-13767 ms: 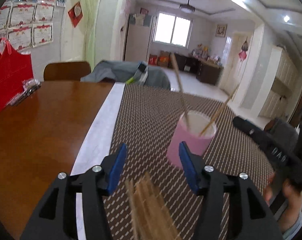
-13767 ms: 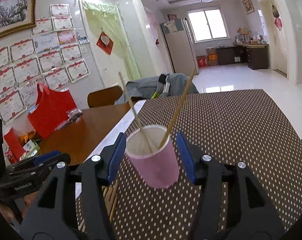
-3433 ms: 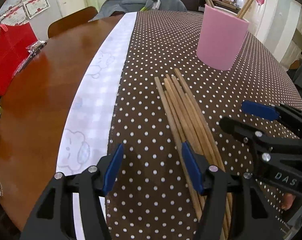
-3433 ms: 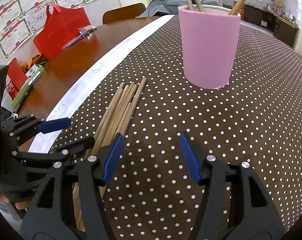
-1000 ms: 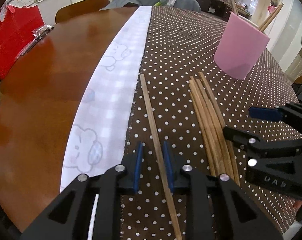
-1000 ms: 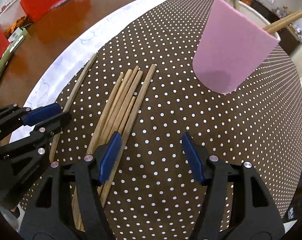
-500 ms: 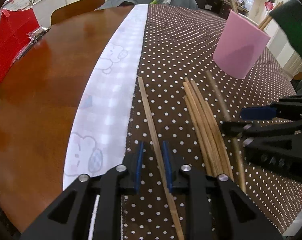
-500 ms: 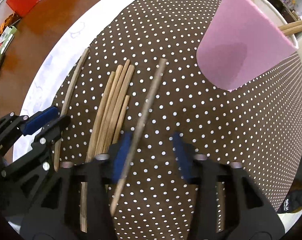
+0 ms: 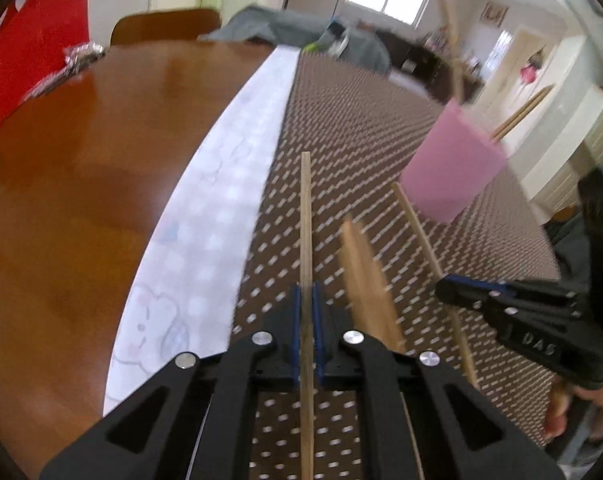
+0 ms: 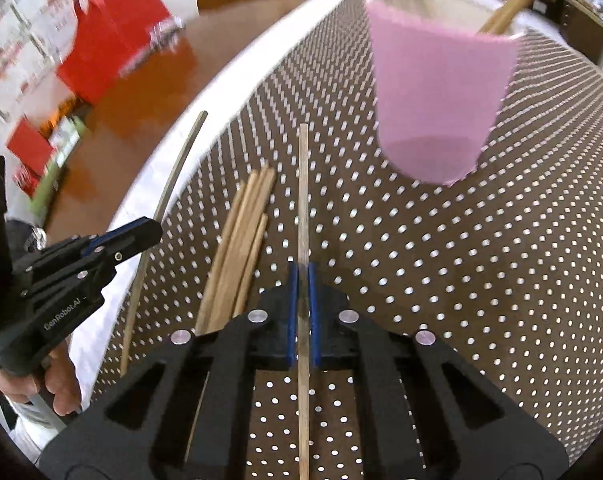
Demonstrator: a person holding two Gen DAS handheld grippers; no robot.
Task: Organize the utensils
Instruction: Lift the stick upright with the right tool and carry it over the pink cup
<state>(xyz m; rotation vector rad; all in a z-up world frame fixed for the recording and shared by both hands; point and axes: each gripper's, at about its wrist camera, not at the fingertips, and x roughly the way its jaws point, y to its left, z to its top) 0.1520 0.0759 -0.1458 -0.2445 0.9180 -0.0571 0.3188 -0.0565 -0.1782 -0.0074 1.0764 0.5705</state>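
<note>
My left gripper (image 9: 306,320) is shut on one wooden chopstick (image 9: 305,220); its jaws are closing tight and the pads press on the stick, which points ahead over the dotted cloth. My right gripper (image 10: 302,292) grips a second chopstick (image 10: 303,192) the same way, its jaws closing hard on it. The pink cup (image 10: 437,92) with chopsticks in it stands ahead and to the right. Several loose chopsticks (image 10: 241,240) lie on the cloth between the grippers. In the left wrist view the right gripper (image 9: 445,282) shows low on the right, and the pink cup (image 9: 453,168) beyond it.
A brown dotted cloth (image 10: 481,260) covers the right part of the wooden table (image 9: 81,200), with a white strip (image 9: 229,168) along its edge. A red bag (image 10: 113,48) and small boxes sit at the far left. A chair (image 9: 165,28) stands behind the table.
Both grippers have shut, each on one chopstick. The right one took its stick off the pile's right side. Both views have tilted up, and the sticks now stand clear of the cloth.
</note>
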